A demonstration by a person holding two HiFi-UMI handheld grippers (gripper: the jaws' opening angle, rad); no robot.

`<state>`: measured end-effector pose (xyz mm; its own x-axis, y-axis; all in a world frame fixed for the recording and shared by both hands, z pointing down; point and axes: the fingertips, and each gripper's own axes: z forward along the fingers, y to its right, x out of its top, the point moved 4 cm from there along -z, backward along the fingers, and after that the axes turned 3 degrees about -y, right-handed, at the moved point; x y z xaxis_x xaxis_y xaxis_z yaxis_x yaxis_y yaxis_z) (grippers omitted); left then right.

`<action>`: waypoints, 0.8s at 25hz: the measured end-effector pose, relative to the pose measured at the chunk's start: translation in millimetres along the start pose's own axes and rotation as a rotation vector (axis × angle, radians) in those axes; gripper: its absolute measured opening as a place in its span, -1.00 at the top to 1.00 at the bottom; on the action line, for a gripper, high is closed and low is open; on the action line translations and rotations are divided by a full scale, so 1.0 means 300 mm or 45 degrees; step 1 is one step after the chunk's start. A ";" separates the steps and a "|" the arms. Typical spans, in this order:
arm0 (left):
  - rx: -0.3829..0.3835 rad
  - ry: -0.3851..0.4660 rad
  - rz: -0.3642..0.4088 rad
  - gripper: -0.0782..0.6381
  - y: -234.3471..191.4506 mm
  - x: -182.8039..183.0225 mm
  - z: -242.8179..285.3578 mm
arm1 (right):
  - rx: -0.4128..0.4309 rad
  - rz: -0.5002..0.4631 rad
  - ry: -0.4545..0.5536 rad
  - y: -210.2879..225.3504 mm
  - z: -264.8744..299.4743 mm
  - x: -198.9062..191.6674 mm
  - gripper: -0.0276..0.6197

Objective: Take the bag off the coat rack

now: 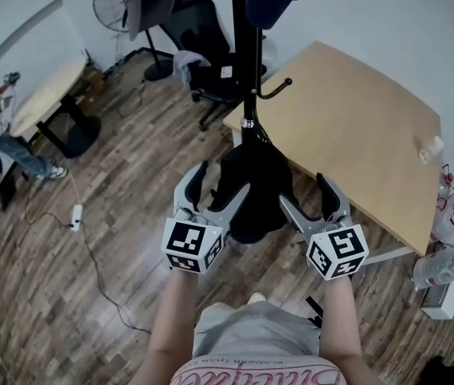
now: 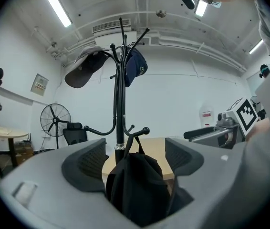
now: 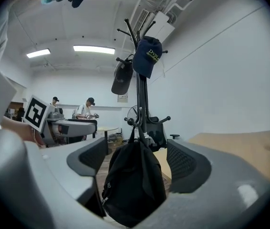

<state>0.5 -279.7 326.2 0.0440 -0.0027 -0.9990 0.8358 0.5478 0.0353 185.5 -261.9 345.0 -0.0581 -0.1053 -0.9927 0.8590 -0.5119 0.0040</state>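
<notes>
Bag (image 1: 251,187) hangs low on the rack (image 1: 241,70) beside the desk (image 1: 347,127) in the head view, with the left gripper (image 1: 224,178) and right gripper (image 1: 303,189) flanking it. Left gripper view: jaws released, with the bag framed between them but untouched and its strap over a hook (image 2: 146,130). Right gripper view: jaws likewise spread and empty. Best to clench on the strap near the hook, then lift it up and outward past the knob.

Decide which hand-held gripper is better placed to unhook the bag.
Probably left. Both are open beside the bag, but the left hand-held gripper seems closer to it than the right hand-held gripper, strap and hook centred.
</notes>
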 end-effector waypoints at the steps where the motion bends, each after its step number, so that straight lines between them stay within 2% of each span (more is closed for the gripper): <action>1: 0.008 -0.014 -0.003 -0.32 -0.004 -0.015 0.008 | 0.017 0.014 -0.003 0.003 0.011 -0.012 -0.32; 7: 0.031 -0.073 -0.077 -0.27 -0.016 -0.098 0.047 | 0.034 0.027 -0.071 0.042 0.068 -0.113 -0.30; 10: 0.027 -0.097 -0.096 -0.20 -0.020 -0.143 0.050 | 0.046 0.038 -0.110 0.059 0.095 -0.166 -0.13; 12: 0.025 -0.112 -0.107 -0.16 -0.025 -0.175 0.049 | 0.051 0.034 -0.140 0.075 0.113 -0.195 -0.12; 20: 0.030 -0.237 -0.104 -0.07 -0.076 -0.324 0.089 | 0.081 0.050 -0.229 0.098 0.198 -0.281 -0.09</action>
<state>-8.3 -314.3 423.2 0.0737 -0.2022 -0.9766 0.8533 0.5196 -0.0432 185.4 -318.8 435.9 -0.1198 -0.2741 -0.9542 0.8287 -0.5568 0.0560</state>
